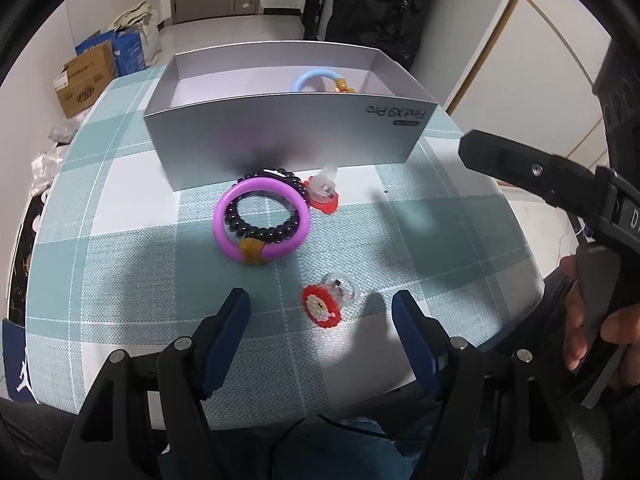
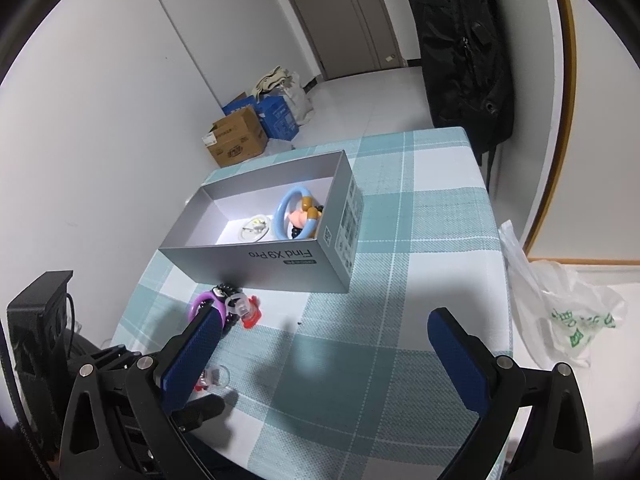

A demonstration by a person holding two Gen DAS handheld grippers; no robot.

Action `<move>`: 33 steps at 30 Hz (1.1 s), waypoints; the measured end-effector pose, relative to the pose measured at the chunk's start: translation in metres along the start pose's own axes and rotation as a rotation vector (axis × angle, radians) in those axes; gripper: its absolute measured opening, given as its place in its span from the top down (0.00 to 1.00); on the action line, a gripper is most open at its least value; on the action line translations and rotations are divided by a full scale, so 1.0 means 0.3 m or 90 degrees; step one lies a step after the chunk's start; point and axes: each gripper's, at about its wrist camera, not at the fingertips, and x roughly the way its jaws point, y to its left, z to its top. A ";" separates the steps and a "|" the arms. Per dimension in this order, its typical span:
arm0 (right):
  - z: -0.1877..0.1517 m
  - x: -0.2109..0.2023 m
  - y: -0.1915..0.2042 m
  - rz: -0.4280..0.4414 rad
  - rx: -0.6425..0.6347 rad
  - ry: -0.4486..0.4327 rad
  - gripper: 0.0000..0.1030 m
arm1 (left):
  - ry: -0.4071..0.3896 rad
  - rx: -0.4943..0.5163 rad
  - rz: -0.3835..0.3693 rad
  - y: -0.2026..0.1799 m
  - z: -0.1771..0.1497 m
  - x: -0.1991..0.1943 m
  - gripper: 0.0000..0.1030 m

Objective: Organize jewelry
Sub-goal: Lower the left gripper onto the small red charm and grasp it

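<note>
- The left hand-held gripper (image 1: 320, 312) hangs low over the near part of the table (image 1: 128, 264), jaws spread wide and holding nothing; a red-and-white beaded ring (image 1: 326, 306) lies on the cloth between its fingertips, touching neither.
- The right hand-held gripper (image 2: 324, 344) is also released and empty, above bare checked cloth to the right of the loose pieces; in the left wrist view it reaches in from the right edge (image 1: 520, 168).
- Open room lies to the right of the jewelry and along the table's right side; the near edge sits just under both grippers.
- A purple bangle (image 1: 262, 222) lies flat near the table's middle with a black bead bracelet (image 1: 266, 208) lying across it.
- Just beside them, near the box's front wall, lies a second red ring (image 1: 324, 194) with a clear band.
- The grey box (image 2: 256, 258) stands open farther back, near the table's left edge.
- Inside it: a blue bangle (image 2: 288, 210) leaning at the right end, a pink piece (image 2: 299, 217) beside it, and a white round piece (image 2: 253, 229) on the floor of the box.
</note>
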 end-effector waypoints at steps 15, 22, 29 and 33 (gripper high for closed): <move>-0.002 -0.016 -0.022 -0.001 0.021 -0.005 0.00 | 0.007 0.023 -0.002 -0.021 0.006 -0.001 0.83; -0.006 -0.014 -0.014 0.011 0.015 -0.001 0.00 | -0.014 0.034 -0.047 -0.045 0.008 -0.041 0.85; -0.013 -0.002 0.007 0.024 0.003 0.010 0.00 | -0.049 0.004 -0.087 -0.004 0.022 -0.110 0.86; -0.013 0.010 0.025 0.033 -0.005 0.016 0.00 | -0.074 -0.017 -0.096 0.037 0.030 -0.151 0.86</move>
